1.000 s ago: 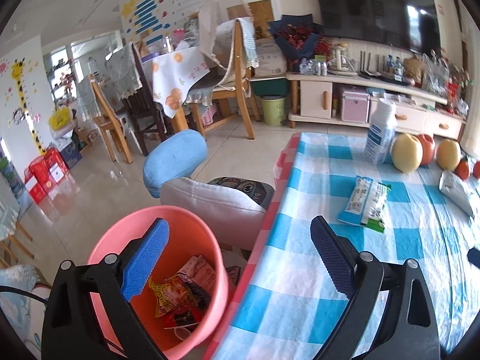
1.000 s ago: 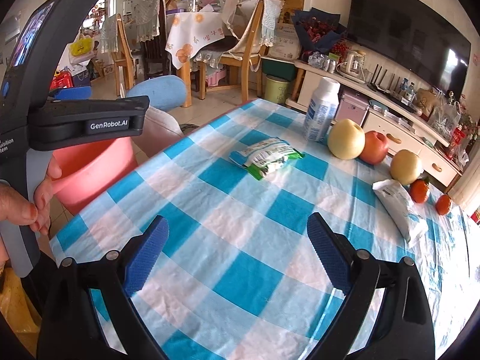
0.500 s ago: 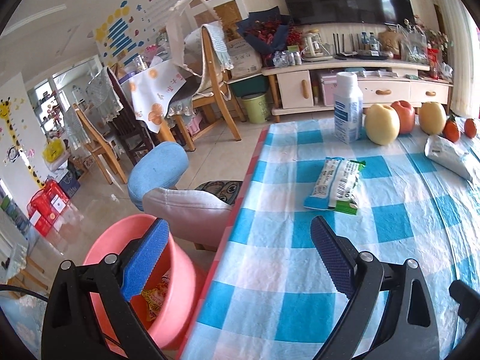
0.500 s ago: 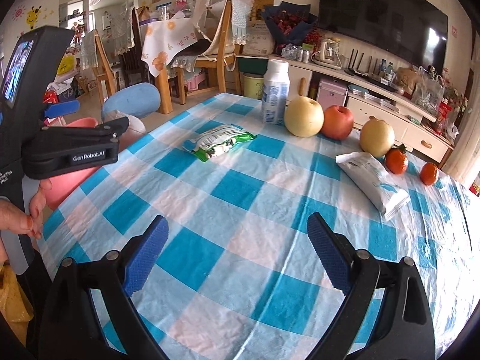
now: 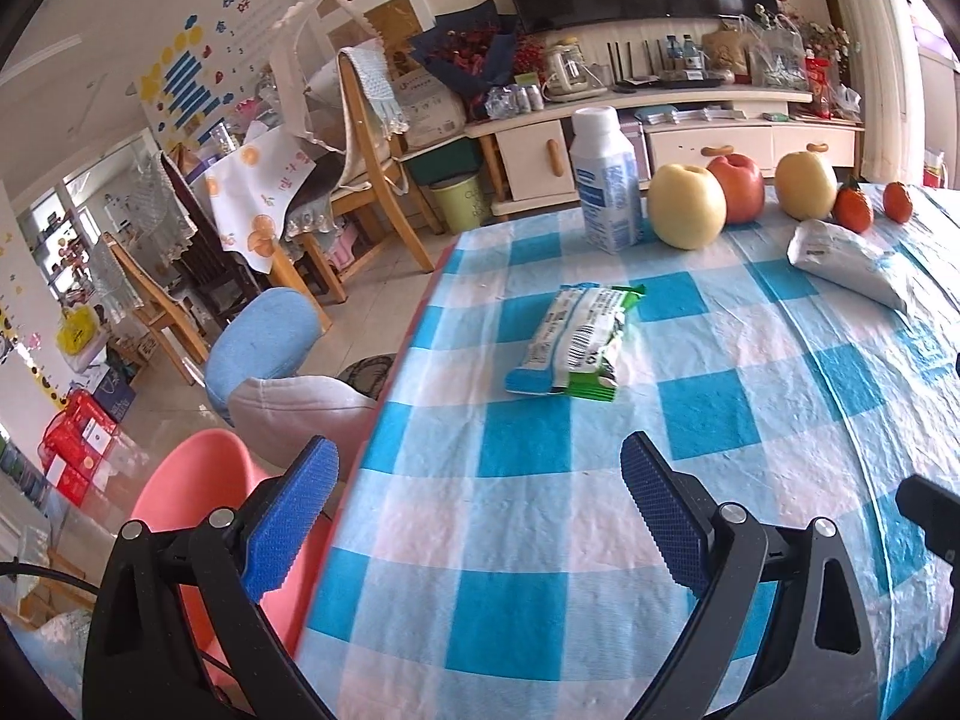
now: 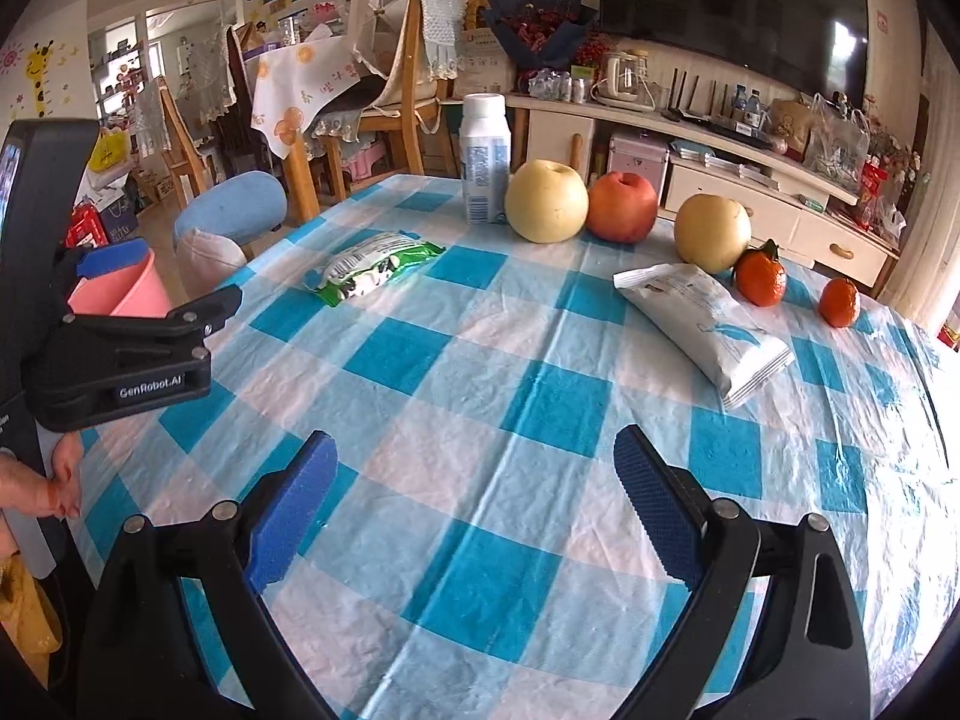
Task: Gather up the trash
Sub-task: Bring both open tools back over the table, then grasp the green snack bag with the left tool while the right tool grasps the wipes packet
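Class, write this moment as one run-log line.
left tongs: open, empty | right tongs: open, empty | green wrapper, white packet: on table | pink bin: beside table

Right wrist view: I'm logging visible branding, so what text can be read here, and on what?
"GenRobot.AI": on the black body of the left gripper.
Green snack wrapper: print too blurred to read.
White packet: too small to read.
White bottle: label unreadable.

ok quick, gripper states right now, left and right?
Left gripper: open, holding nothing, above the checked tablecloth.
Right gripper: open, holding nothing, also over the tablecloth.
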`<state>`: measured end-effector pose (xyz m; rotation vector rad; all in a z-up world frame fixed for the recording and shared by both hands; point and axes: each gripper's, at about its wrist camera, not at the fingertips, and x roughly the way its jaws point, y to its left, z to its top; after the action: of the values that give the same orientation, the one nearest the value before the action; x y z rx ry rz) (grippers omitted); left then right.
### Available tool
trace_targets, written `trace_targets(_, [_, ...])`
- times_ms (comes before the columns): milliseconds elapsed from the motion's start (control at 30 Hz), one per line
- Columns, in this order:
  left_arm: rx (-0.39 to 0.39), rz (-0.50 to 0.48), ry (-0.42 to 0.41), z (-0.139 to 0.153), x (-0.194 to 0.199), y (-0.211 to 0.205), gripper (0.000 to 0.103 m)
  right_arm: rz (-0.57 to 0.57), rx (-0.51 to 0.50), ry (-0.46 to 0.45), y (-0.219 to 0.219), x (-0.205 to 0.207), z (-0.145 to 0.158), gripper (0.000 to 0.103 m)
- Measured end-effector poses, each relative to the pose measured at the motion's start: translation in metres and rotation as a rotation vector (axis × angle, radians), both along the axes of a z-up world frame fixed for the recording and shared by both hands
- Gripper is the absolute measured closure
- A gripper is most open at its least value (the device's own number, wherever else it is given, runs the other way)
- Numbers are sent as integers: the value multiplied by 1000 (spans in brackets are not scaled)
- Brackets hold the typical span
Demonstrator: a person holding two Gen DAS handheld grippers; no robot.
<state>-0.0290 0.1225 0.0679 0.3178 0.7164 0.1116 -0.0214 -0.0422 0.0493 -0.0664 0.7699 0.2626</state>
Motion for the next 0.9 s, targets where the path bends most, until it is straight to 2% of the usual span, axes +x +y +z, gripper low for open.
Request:
trace_targets(633, [15,-52,65,-21,2,-32,9,-72,33,8,-51,26,2,9])
trace_targets(767, [-39,-89,81,-22,5,-30,9,-107,16,18,-73,44,-4,9])
trace_targets(900, [-150,-130,94,-16,14,-19,9,-131,25,42,-101,69,-11,9])
